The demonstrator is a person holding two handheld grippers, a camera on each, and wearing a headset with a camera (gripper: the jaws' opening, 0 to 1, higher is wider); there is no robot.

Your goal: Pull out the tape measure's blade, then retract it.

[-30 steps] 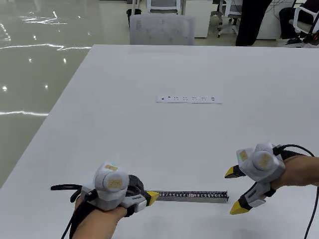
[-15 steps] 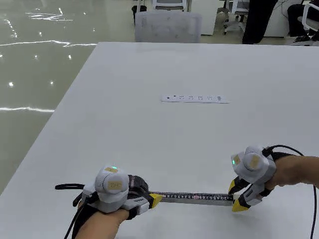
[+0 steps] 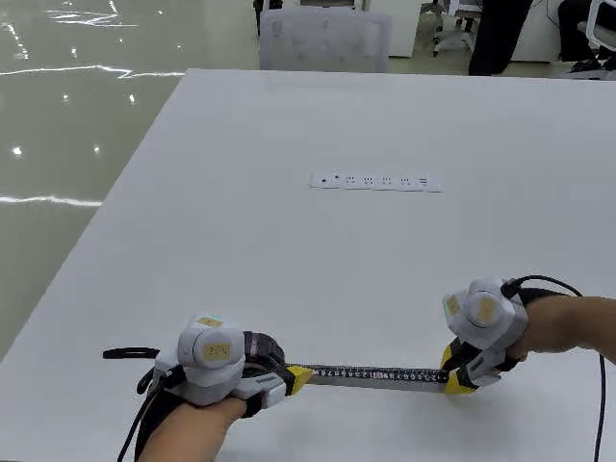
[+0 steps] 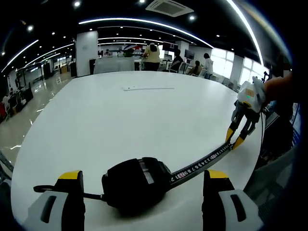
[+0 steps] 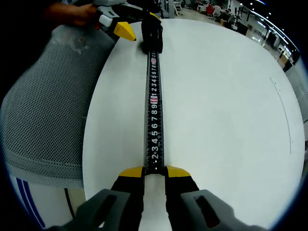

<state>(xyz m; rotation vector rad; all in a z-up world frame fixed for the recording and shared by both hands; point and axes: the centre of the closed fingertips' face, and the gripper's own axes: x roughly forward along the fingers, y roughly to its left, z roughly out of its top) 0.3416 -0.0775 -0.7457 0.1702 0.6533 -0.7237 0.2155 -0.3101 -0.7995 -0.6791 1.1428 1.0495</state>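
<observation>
While the left hand-held gripper [image 4: 144, 177] stands apart around the tape measure [image 4: 134, 187], the right hand-held gripper [image 5: 155, 172] clamps the blade [image 5: 154, 106].

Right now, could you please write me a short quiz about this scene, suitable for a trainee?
1. True or false: the right tool is shut on the end of the pulled-out numbered metal blade.
2. Choose one: the black plastic tape measure case lies A) between the jaws of the open left tool, B) on a chair, C) on the floor.
3. Fill in: the flat white power strip on the white table lies ___ from both tools (touching / apart).
Key: 1 true; 2 A; 3 apart.
</observation>
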